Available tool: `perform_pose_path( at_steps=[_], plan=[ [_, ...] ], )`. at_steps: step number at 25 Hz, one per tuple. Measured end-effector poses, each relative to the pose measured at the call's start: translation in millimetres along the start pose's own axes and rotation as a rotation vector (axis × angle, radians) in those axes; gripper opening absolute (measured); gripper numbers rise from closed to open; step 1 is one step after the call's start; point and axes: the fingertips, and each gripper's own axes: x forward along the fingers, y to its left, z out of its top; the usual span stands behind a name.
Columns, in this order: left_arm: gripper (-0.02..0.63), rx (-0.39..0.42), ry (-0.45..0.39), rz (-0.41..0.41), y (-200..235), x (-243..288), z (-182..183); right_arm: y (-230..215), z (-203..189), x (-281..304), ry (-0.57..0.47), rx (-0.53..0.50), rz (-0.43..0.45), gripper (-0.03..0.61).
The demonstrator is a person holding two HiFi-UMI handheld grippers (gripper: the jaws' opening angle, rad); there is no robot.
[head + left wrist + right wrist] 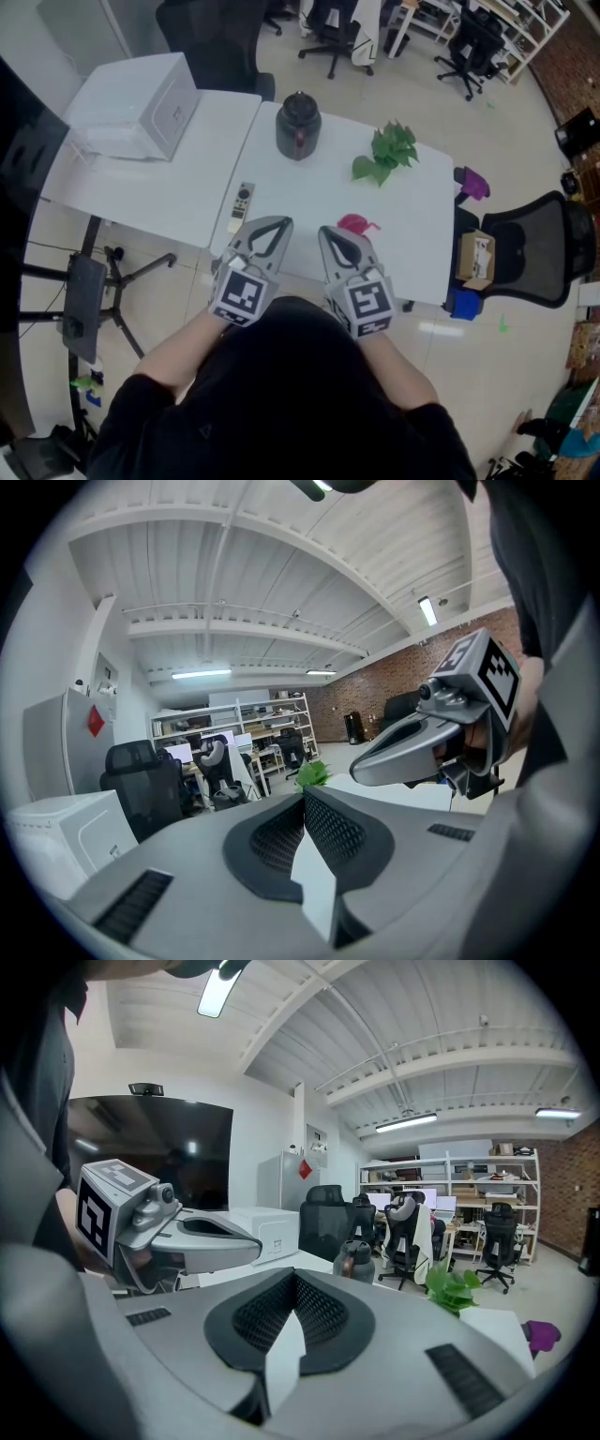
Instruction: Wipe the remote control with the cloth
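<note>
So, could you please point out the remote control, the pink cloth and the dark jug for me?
remote control (241, 206): head view, middle of its body.
pink cloth (354, 224): head view, centre of the crumpled fabric.
dark jug (298, 127): head view, its rounded side.

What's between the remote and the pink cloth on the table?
Head view: the shut tips of the left hand-held gripper and right hand-held gripper; otherwise bare table between remote control and cloth.
</note>
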Motion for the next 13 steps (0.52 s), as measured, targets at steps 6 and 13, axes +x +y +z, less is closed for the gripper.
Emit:
perform_pose_path(
  at_steps=[6, 13],
  plan=[
    [0.003, -0.004, 0.001, -0.001, -1.0, 2.2, -0.5, -0.5, -0.9, -1.3, 0.011, 0.007, -0.008, 0.006],
    [0.003, -0.006, 0.010, -0.003, 0.1, 2.2, -3.2, 0.0, -2.7, 1.2, 0.008, 0.000, -0.002, 0.006]
  ],
)
